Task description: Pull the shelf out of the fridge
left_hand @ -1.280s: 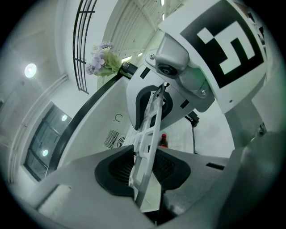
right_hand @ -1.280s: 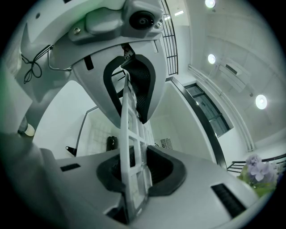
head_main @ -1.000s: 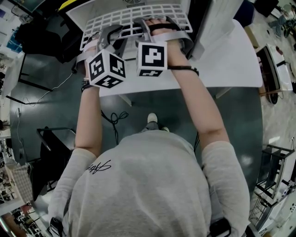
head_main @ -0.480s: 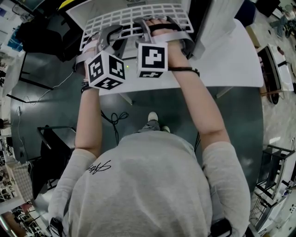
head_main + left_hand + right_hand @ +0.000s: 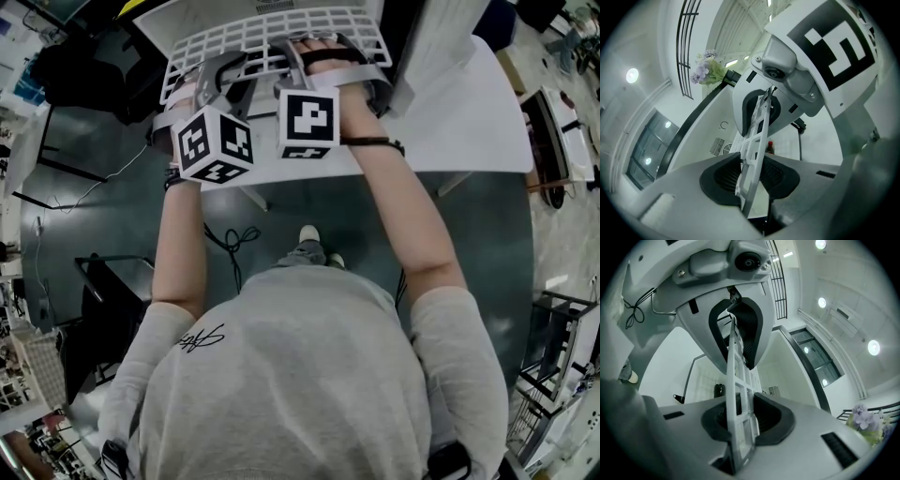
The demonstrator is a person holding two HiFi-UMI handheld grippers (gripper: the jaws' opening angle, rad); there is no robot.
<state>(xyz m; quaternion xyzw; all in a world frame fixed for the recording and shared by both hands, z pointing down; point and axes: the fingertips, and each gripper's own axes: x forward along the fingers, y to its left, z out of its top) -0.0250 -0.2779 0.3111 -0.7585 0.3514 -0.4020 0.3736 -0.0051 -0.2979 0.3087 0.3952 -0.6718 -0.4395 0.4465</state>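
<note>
**two-handed draw of the shelf (image 5: 246,41).** we judge the step in hand to be the pull itself. both tools are already seated on the near edge. so we should draw both hands back toward the body at one pace and hold the grid level, or the white lattice may skew and bind on one side. the grip should be firm without squeezing harder. thin plastic bars of this kind may flex or crack if we lever them up or down. as more of the shelf comes free, we expect its weight to tip the far end down, and we should be ready to carry it.

**left gripper (image 5: 751,182):** jaws clamped on the shelf, with the dark pads pressing its rim from either side and the lattice seen edge-on between them.

**right gripper (image 5: 740,423):** likewise closed on the rim, just beside the left one.

in the head view the two grippers sit side by side at the shelf's near edge, one to each side of its middle. the grid stretches away from them toward the top of the frame. a white flat surface (image 5: 469,122) shows to its right and nearer us. the fridge itself we cannot make out with certainty.
</note>
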